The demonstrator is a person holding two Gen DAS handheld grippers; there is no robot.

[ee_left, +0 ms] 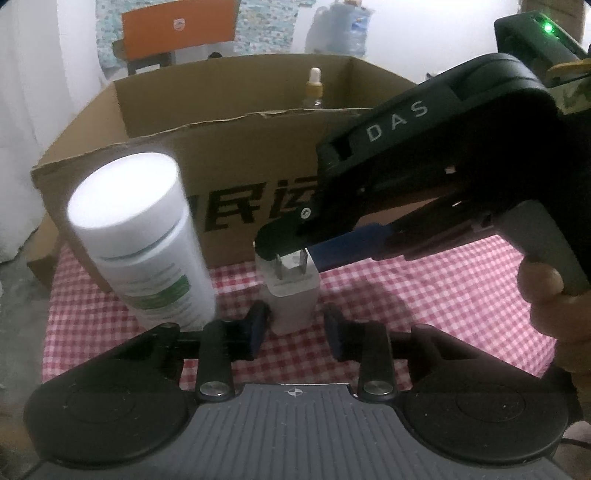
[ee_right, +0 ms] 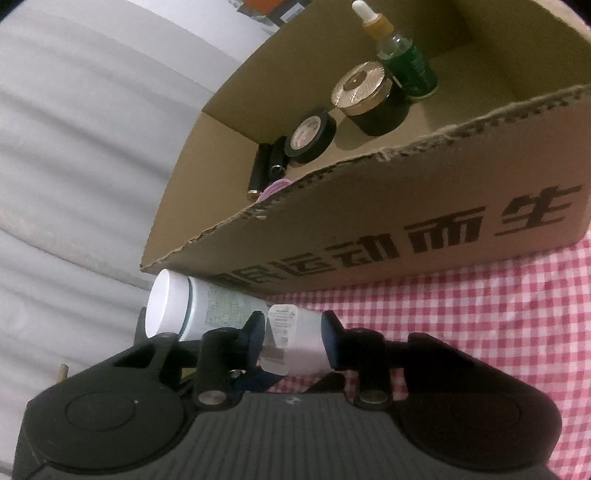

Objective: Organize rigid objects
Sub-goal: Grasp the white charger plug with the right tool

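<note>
A white plug charger stands upright on the red checked cloth, prongs up, in front of the cardboard box. My left gripper is shut on the charger's lower body, one pad on each side. My right gripper comes in from the right and grips the charger's top by the prongs. In the right wrist view the charger sits pinched between the pads of the right gripper. A white pill bottle with a green label stands just left of the charger, untouched, and shows as bottle beyond the fingers.
The open box holds a dropper bottle, a gold-lidded black jar, a roll of black tape and black tubes. A person's hand holds the right gripper's handle. An orange chair stands behind the box.
</note>
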